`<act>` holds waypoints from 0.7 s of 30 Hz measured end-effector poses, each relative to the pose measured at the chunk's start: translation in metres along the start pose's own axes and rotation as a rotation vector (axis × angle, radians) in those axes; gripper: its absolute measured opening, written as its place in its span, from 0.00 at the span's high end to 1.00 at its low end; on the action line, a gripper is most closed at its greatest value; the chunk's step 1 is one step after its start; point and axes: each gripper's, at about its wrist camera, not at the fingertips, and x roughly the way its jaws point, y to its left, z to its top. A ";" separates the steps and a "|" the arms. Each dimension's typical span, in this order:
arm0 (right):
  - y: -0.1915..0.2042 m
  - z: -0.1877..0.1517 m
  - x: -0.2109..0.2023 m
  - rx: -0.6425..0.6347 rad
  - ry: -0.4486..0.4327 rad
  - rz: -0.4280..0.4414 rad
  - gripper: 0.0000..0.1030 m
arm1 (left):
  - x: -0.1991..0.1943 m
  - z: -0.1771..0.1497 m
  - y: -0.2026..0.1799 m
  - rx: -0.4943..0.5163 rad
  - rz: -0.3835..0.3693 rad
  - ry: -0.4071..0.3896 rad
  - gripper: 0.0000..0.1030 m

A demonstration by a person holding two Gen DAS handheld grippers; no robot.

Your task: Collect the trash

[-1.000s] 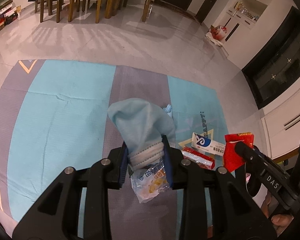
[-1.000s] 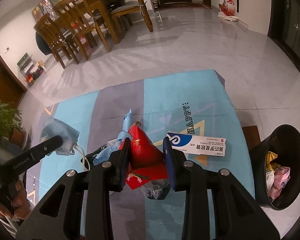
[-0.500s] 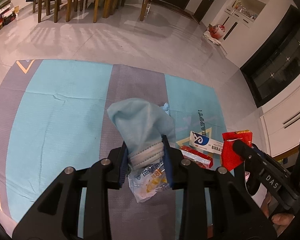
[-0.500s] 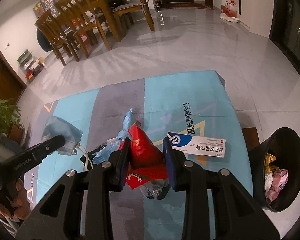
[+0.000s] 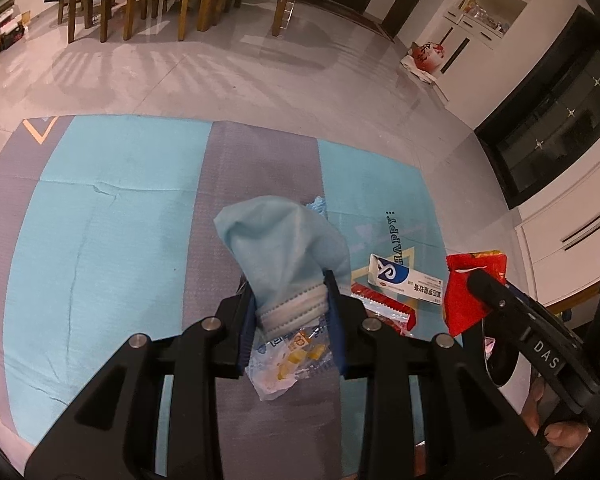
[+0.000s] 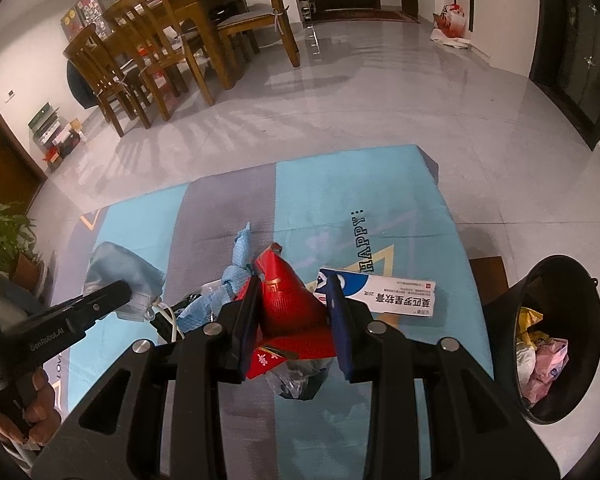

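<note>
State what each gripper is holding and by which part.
The left gripper pinches a blue face mask by its pleated edge; the right gripper clamps a red wrapper across its middle.

Both tools (image 5: 292,304) (image 6: 294,300) are black with blue pads, silver screws; white lettering, perhaps "DAS".

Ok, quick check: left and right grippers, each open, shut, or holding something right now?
Left gripper: shut on the blue face mask.
Right gripper: shut on the red wrapper.
</note>
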 end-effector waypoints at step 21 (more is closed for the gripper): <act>-0.049 0.008 -0.017 0.081 -0.064 -0.083 0.68 | 0.016 -0.005 -0.023 0.032 -0.010 0.021 0.69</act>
